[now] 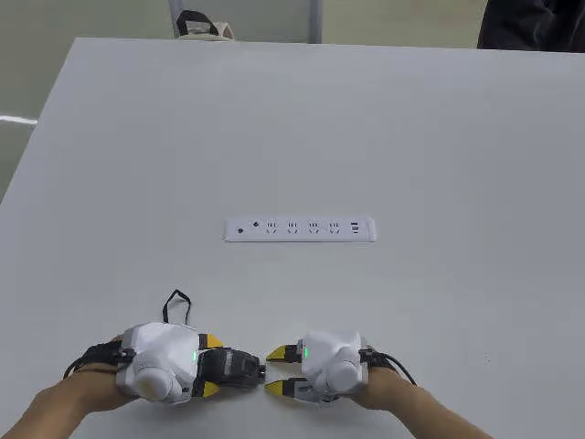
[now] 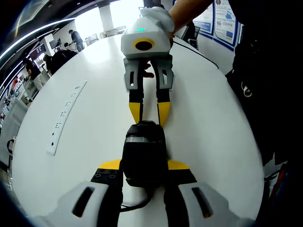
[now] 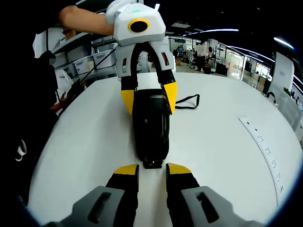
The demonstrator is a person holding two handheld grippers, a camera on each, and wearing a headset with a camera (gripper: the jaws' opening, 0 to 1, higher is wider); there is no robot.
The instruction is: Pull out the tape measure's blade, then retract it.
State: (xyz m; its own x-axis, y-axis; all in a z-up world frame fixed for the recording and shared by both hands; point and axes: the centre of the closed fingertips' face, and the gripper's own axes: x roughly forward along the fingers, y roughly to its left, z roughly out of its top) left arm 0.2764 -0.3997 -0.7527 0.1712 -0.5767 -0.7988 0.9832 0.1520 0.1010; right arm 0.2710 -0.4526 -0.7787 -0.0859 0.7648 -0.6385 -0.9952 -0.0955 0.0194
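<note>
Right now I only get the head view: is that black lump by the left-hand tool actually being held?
Observer: Yes. The left gripper view shows the left gripper shut on the tape measure, one jaw on each flank.
Operator: And the other tool?
Observer: The right gripper view shows the right gripper open, with the tape measure's end tab at the mouth of its jaws, not pinched.

Black tape measure [image 1: 233, 366] at six o'clock on a white table [image 1: 411, 137].
Blade wound in, hook [image 3: 152, 164] facing three o'clock; strap [image 1: 175, 300] looping toward ten o'clock.
</note>
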